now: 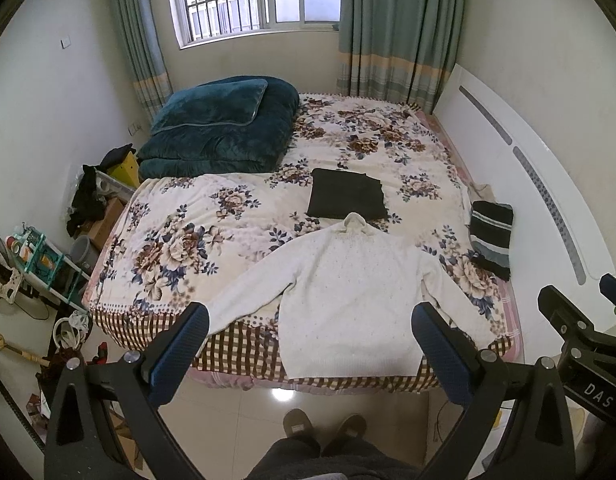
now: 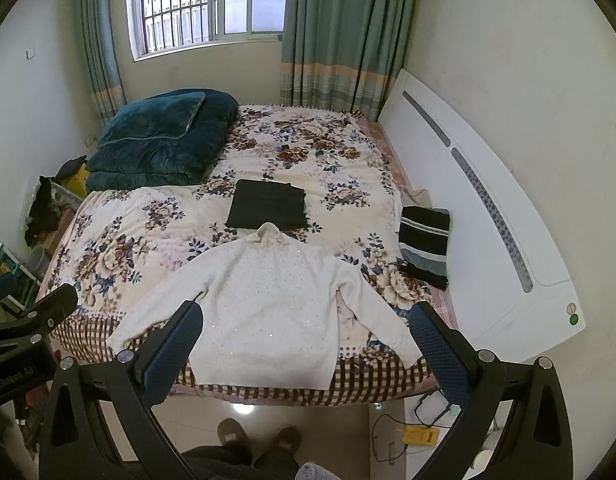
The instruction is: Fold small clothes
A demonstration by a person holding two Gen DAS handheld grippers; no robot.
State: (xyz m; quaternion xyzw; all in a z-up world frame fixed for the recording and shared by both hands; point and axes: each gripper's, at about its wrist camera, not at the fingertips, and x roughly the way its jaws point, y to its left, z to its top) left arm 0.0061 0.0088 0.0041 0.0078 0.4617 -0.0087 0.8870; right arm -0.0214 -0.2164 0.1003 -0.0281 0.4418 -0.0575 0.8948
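A white knit sweater [image 1: 347,292] lies spread flat, sleeves out, at the near edge of the bed [image 1: 212,216]; it also shows in the right wrist view [image 2: 268,304]. Its hem hangs over the bed's front edge. A folded black garment [image 1: 345,199] lies just beyond its collar, also seen from the right wrist [image 2: 268,204]. A folded black-and-grey striped garment [image 1: 491,240] lies at the bed's right edge, also in the right wrist view [image 2: 425,242]. My left gripper [image 1: 309,356] is open and empty, held above the floor before the sweater. My right gripper [image 2: 306,354] is open and empty likewise.
A folded teal quilt [image 1: 224,128] sits at the bed's far left. A white headboard [image 2: 487,216] runs along the right. Clutter and a small shelf [image 1: 48,264] stand on the floor at left. A yellow device with cables [image 2: 417,436] lies on the tiles. The person's slippers [image 1: 323,426] are below.
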